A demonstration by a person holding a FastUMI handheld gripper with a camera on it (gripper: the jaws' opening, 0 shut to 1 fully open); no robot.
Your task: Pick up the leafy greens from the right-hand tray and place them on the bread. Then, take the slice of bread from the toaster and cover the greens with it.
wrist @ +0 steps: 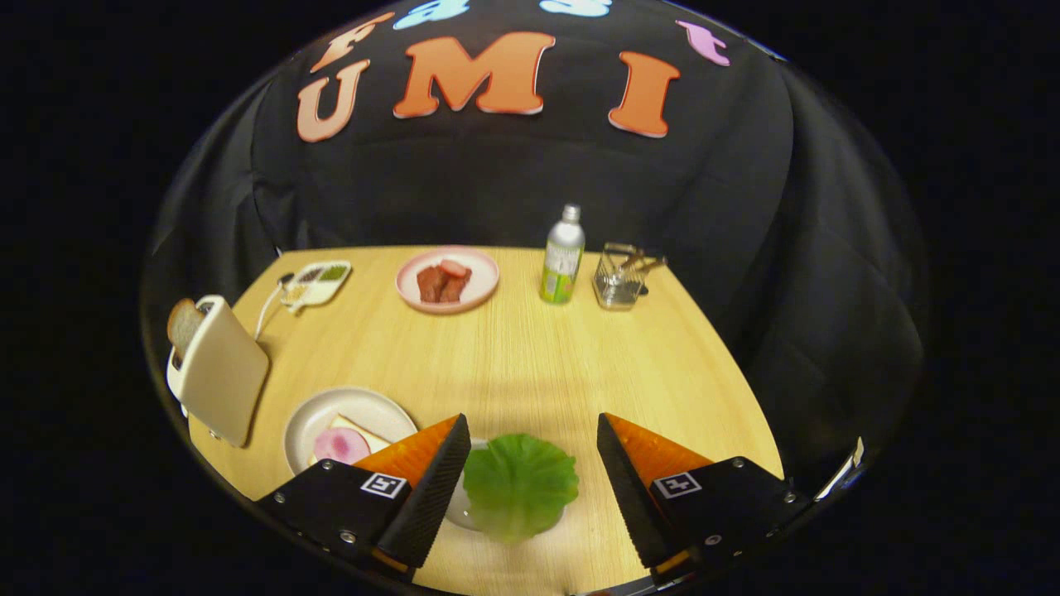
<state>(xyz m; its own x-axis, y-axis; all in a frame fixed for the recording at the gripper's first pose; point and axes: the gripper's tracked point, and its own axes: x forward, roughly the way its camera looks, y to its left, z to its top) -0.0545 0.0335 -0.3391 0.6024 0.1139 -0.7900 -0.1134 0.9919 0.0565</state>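
Greens point(519, 484) lie on a small tray point(458, 511), between the 2 spread fingers of the gripper point(530, 488), not pinched. Bread point(364, 434) waits on the plate point(323, 414) just left. Fingers possibly hover high; closing early could miss or tear the leaf.

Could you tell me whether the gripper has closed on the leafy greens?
No, the gripper is open, its fingers either side of the leafy greens.

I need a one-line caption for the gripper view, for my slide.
Open tool straddling the greens; bread plate to its left, toaster with slice beyond.
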